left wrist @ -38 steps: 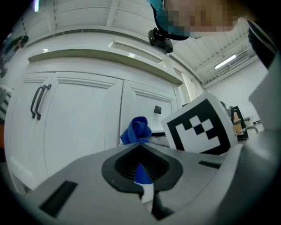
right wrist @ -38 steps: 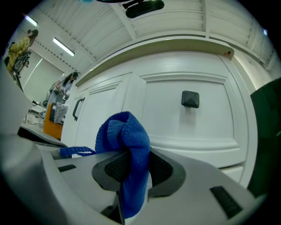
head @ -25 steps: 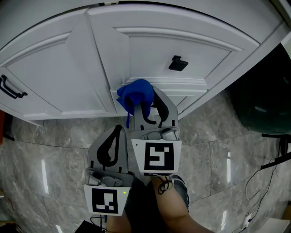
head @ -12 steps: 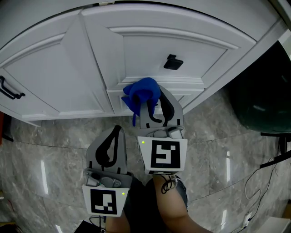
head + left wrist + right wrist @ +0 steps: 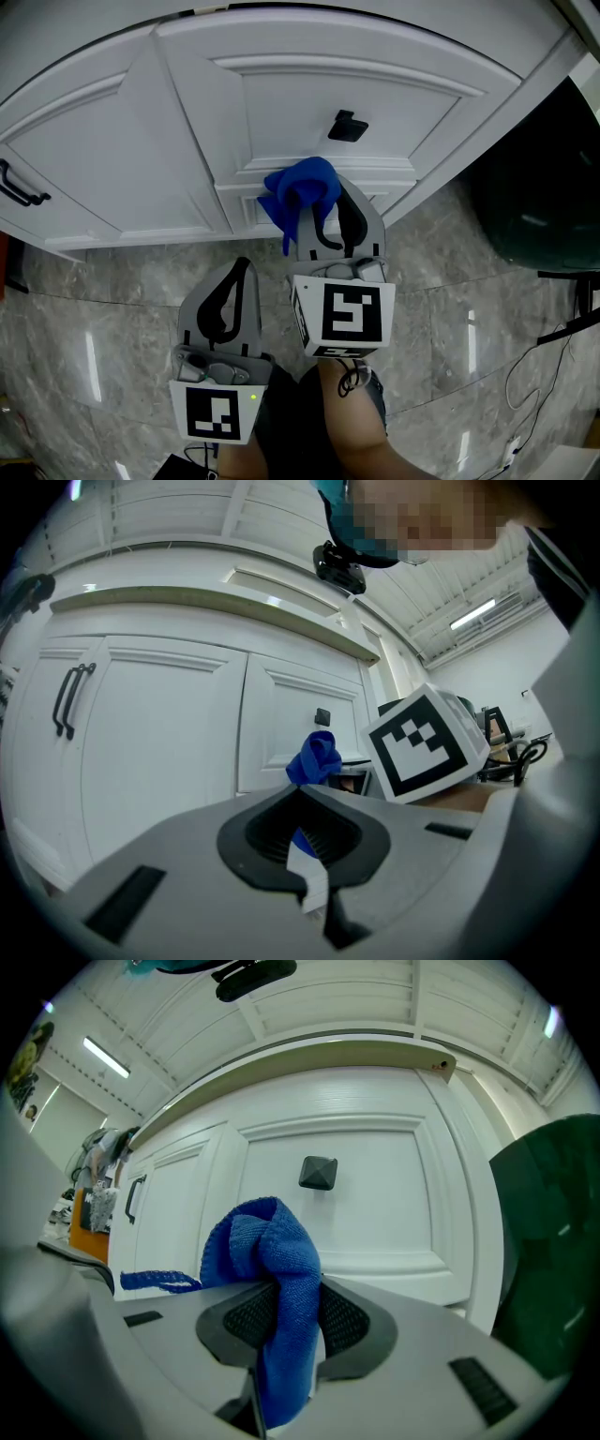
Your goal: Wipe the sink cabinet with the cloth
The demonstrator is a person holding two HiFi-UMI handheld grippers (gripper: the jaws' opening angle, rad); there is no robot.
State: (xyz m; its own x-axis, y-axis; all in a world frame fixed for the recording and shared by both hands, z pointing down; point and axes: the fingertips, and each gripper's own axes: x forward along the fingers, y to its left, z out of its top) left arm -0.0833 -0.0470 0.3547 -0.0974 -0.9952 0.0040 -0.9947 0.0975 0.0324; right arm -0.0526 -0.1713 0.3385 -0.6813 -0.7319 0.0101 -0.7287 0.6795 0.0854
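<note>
the bunched blue microfibre cloth (image 5: 302, 190) sits against the lower rail of the white panelled sink cabinet door (image 5: 375, 84). it looks pressed onto the moulding, though actual contact is hard to confirm. the right tool (image 5: 323, 211) is clenched on it: in the right gripper view the cloth (image 5: 274, 1269) runs down between the ribbed pads, with a loose wad bulging past the tips. that wad probably serves as the wiping face while keeping hard plastic off the paint.

the small black square knob (image 5: 347, 125) is at 1 o'clock from the cloth, apart from it. the left tool (image 5: 242, 277) hangs back at 7 o'clock over the grey marble floor (image 5: 112, 281). its jaws are closed together on nothing, seemingly parked out of the wiping path.

the neighbouring door with the black bar handle (image 5: 21, 183) lies at 9 o'clock. both cabinet doors are closed, so whatever is inside stays hidden. a dark green rounded object (image 5: 539, 187) at 3 o'clock may be a bin; its contents cannot be seen.
</note>
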